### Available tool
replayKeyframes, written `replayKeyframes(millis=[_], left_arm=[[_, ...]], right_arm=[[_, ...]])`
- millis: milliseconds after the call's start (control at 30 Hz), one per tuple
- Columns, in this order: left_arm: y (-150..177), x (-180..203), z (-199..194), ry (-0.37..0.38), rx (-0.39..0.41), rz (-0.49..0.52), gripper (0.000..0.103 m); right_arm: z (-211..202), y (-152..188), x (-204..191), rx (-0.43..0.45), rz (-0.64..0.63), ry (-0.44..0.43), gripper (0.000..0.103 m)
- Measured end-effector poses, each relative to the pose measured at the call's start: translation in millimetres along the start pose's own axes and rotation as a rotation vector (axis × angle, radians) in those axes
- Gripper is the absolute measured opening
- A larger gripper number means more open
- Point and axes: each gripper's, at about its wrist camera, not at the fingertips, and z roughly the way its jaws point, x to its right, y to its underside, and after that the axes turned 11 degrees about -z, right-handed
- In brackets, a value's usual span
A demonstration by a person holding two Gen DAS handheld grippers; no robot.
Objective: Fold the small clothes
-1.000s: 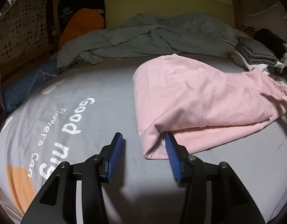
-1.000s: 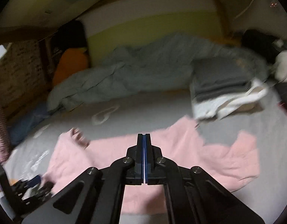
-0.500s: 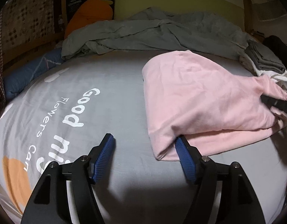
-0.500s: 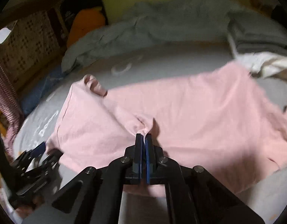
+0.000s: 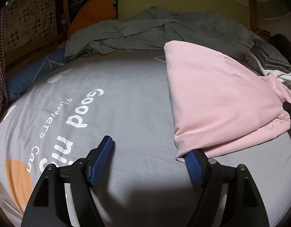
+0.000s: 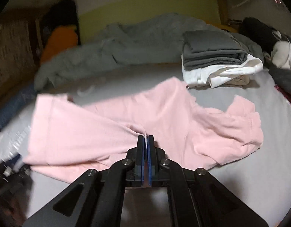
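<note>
Right gripper (image 6: 145,141) is clenched on a pinch of the pink garment (image 6: 111,132), with the cloth puckering up into the closed pads. Left gripper (image 5: 151,158) has just been opening and now stands released; the garment's folded corner drapes over its right finger (image 5: 192,162), but nothing is pressed between the pads.

The garment lies partly folded on the grey bed sheet (image 5: 126,98), toward the sheet's right side as the left wrist view shows it, just in front of a stack of folded clothes (image 6: 215,56).

It looks light, thin and limp, probably a soft knit that creases wherever it is pinched and sags between 2 held points. It should not slip from ribbed pads, yet a single-layer pinch will likely drag the layers apart. Better holds seem to be the doubled edges and corners, gripping both layers together and keeping them taut.

The left wrist view shows the fold's smooth upper layer, the printed lettering on the sheet, and only a sliver of the right gripper at the frame's edge. The right wrist view alone shows the actual pinch, the garment's far hem and loose right end, and the whole stack; it is blurred at its left side.
</note>
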Motion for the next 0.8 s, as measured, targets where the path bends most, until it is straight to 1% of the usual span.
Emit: replayKeyframes(millis=[33,100,133,200,233,300,333,367,400,433,500,567,633,700,733,767,800], left_arm=[[0,-2,-1,0.006,0.001,-0.009,0.073],[-2,-8,-6,0.031,0.012,-0.047,0.073],[-3,-11,-10,0.054,0.024,-0.066,0.071],[-7,-14,-23,0.127,0.064,-0.086,0.068],[-11,-14,-31,0.178,0.084,-0.078,0.068],[-17,-15,-46,0.241,0.132,-0.076,0.068],[-20,-19,-57,0.269,0.183,-0.087,0.068],[-23,-21,-65,0.289,0.214,-0.092,0.069],[-26,-22,-72,0.302,0.233,-0.093,0.070],[-28,-23,-77,0.302,0.246,-0.095,0.071],[-30,-26,-80,0.292,0.259,-0.118,0.072],[-30,-26,-72,0.299,0.233,-0.140,0.072],[-29,-21,-56,0.272,0.193,-0.138,0.071],[-24,-14,-40,0.251,0.157,-0.126,0.065],[-21,-10,-30,0.234,0.122,-0.116,0.060],[-19,-7,-19,0.207,0.082,-0.105,0.056],[-15,-3,-10,0.171,0.041,-0.095,0.050]], right_arm=[[-2,0,0,0.000,0.008,-0.005,0.002],[-9,2,5,0.013,0.055,-0.057,0.002],[-15,3,10,0.021,0.072,-0.078,0.002],[-26,6,15,0.036,0.102,-0.138,0.002],[-30,5,17,0.037,0.107,-0.150,0.002],[-34,3,20,0.043,0.119,-0.148,0.002],[-34,2,22,0.041,0.130,-0.123,0.009],[-34,1,25,0.038,0.144,-0.105,0.021],[-34,2,29,0.040,0.165,-0.104,0.027],[-35,2,32,0.043,0.184,-0.114,0.032],[-37,2,37,0.046,0.213,-0.131,0.032],[-37,0,38,0.056,0.225,-0.154,0.032],[-36,-2,33,0.068,0.205,-0.169,0.032],[-36,-6,19,0.090,0.159,-0.199,0.032],[-35,-8,9,0.098,0.123,-0.222,0.032],[-35,-10,1,0.099,0.096,-0.236,0.032],[-32,-11,-6,0.092,0.066,-0.247,0.032]])
